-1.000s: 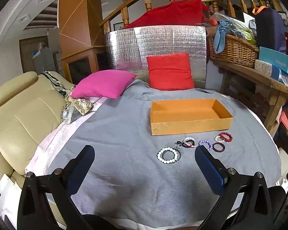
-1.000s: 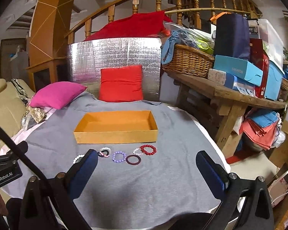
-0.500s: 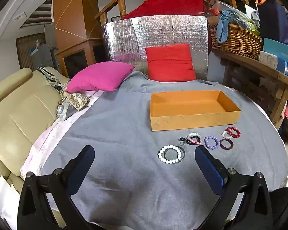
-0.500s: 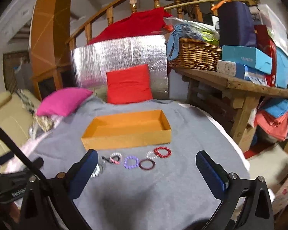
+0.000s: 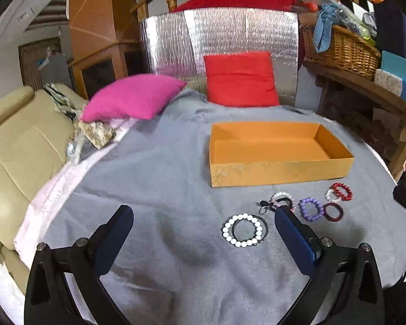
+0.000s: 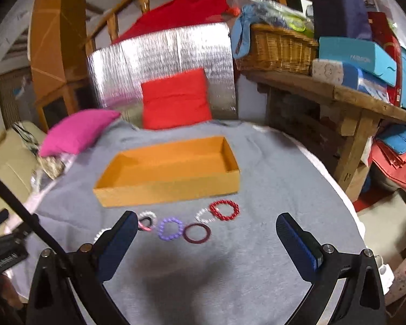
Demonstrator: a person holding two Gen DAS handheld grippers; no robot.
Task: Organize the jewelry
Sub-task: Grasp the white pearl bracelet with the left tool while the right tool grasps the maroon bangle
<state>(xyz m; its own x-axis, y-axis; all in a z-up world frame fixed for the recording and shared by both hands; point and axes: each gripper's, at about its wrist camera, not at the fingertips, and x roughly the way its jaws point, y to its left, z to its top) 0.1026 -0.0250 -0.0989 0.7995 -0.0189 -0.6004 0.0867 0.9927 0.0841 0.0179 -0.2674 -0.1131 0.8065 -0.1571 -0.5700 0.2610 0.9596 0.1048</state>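
The bracelets are lying in a loose row on the grey cloth, just in front of the orange box (image 5: 280, 173), none of them touching it. Nearest the left gripper (image 5: 204, 228) is the white bead bracelet (image 5: 242, 230), sitting over a thin dark ring. Further along toward the right edge of the table are lying a small tangle of clear and dark bands (image 5: 278, 201), the purple bead bracelet (image 6: 170, 228), the maroon ring (image 6: 196, 233), and the red bead bracelet (image 6: 224, 210) overlapping a clear one.

The box is standing open and empty, long side facing the row, which I take to be where everything is meant to go; laid out this way, each piece is only a short lift from it.

Both grippers are hovering over the near edge of the table, jaws spread wide and holding nothing. The right gripper (image 6: 207, 228) is pointing at the purple and maroon pieces, so it seems to be lining up on that end, while the left is facing the white one. Nothing is sorted yet.

Behind the box, a red cushion (image 5: 241, 80) and a pink cushion (image 5: 132, 97) are resting against a silver foil panel (image 5: 219, 32).
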